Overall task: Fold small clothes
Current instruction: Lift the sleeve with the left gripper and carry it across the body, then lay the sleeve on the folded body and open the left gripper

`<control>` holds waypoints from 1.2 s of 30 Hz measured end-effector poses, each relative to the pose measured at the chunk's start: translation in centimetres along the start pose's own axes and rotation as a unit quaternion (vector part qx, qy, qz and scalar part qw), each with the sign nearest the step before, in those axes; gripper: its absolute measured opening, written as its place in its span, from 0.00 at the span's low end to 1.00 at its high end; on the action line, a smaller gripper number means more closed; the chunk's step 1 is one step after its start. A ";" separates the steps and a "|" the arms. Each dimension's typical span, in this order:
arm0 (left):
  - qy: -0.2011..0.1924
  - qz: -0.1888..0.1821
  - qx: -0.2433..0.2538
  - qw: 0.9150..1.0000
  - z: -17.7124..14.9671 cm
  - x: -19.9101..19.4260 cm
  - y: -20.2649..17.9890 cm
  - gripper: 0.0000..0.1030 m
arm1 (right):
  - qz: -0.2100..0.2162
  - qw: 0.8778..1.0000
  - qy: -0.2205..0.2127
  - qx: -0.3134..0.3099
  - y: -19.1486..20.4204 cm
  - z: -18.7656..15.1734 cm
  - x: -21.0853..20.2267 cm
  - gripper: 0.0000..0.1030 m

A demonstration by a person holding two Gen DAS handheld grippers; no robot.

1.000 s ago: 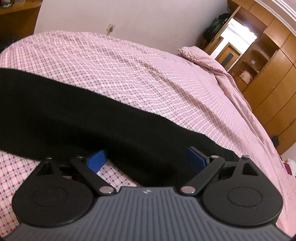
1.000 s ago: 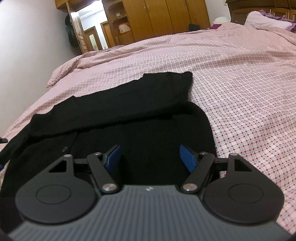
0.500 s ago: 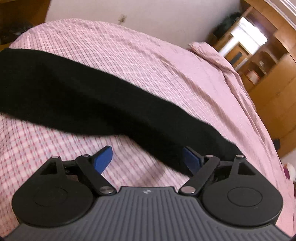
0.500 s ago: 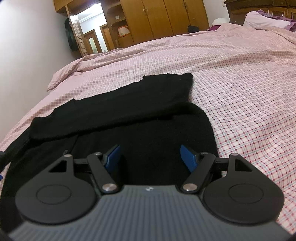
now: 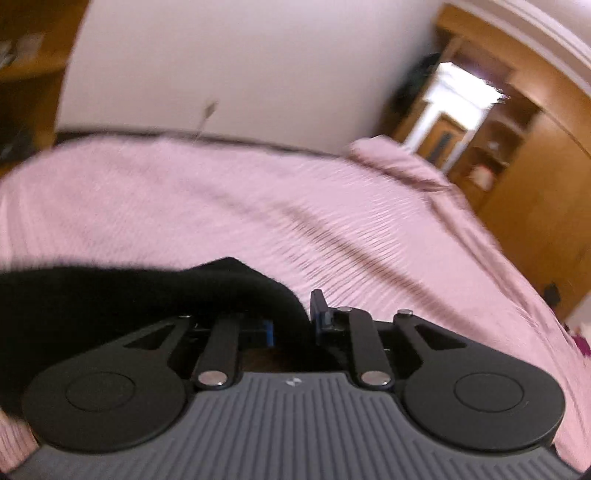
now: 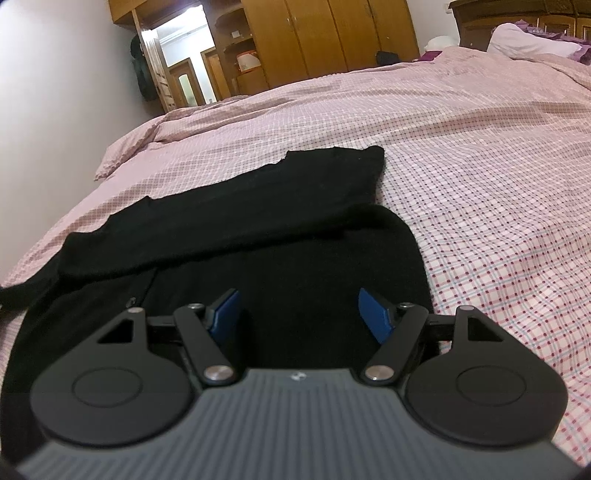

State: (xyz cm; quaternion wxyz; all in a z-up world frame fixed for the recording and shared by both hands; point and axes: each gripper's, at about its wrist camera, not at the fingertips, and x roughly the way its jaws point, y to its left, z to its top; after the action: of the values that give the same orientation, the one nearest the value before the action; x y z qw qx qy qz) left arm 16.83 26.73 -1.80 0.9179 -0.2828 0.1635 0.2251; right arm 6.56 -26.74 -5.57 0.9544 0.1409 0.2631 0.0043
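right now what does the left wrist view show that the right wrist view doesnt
Only the left wrist view shows the left gripper shut on a bunched sleeve end. Only the right wrist view shows the right gripper open over the black garment, with another sleeve folded across it. Both show black fabric, the pink checked bedspread and wooden wardrobes.

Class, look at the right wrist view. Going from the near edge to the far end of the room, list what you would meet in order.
Right tool, standing open → black garment → pink checked bedspread → wooden wardrobe.
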 end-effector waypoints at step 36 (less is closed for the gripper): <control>0.206 -0.211 0.284 0.912 -20.8 3.5 -24.5 0.67 | 0.023 0.999 -0.012 0.021 -1.5 -0.6 -0.5 0.69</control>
State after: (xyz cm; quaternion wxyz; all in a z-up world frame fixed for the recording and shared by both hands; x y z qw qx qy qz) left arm 28.56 -2.57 -8.73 0.9315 -0.0782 0.3428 -0.0935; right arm 5.72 -28.07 -6.24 0.9541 0.1665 0.2480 0.0186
